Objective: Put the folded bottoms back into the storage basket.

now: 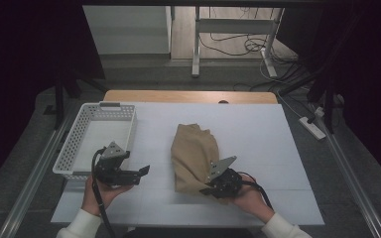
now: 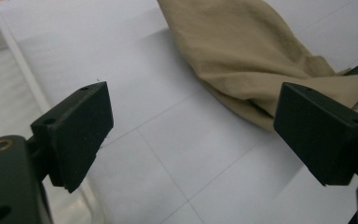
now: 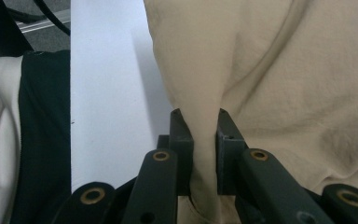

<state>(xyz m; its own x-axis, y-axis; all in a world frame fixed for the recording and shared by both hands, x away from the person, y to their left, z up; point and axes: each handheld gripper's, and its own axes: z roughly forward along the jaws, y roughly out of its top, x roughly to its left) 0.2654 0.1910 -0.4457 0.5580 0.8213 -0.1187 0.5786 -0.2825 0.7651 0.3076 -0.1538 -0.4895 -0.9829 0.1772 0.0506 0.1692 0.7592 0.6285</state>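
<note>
The counter (image 1: 258, 129) spreads white under both tongs, and the big thing on it is the tan cloth (image 1: 194, 153), lying crumpled just ahead of the right tongs and off to the far side of the left tongs. Beside the left tongs, on their outer side, sits the white basket (image 1: 74, 144), slatted walls, nothing visible inside.

Now the right tongs (image 3: 199, 122): pinched tight on a fold of the cloth near its closest edge, the fabric squeezed into a narrow ridge between the jaws. That's a firm bite. The left tongs (image 2: 191, 126) hang wide apart over bare counter, nothing between them, with the cloth's near hem just beyond their right-hand jaw.

So the step in hand looks like getting a grip on the cloth, one corner taken, the second grip not yet made. The next move, I'd judge, calls for the left tongs to travel across to the cloth's free edge and close on it there, so the fabric can be lifted or folded evenly, perhaps toward the basket.
</note>
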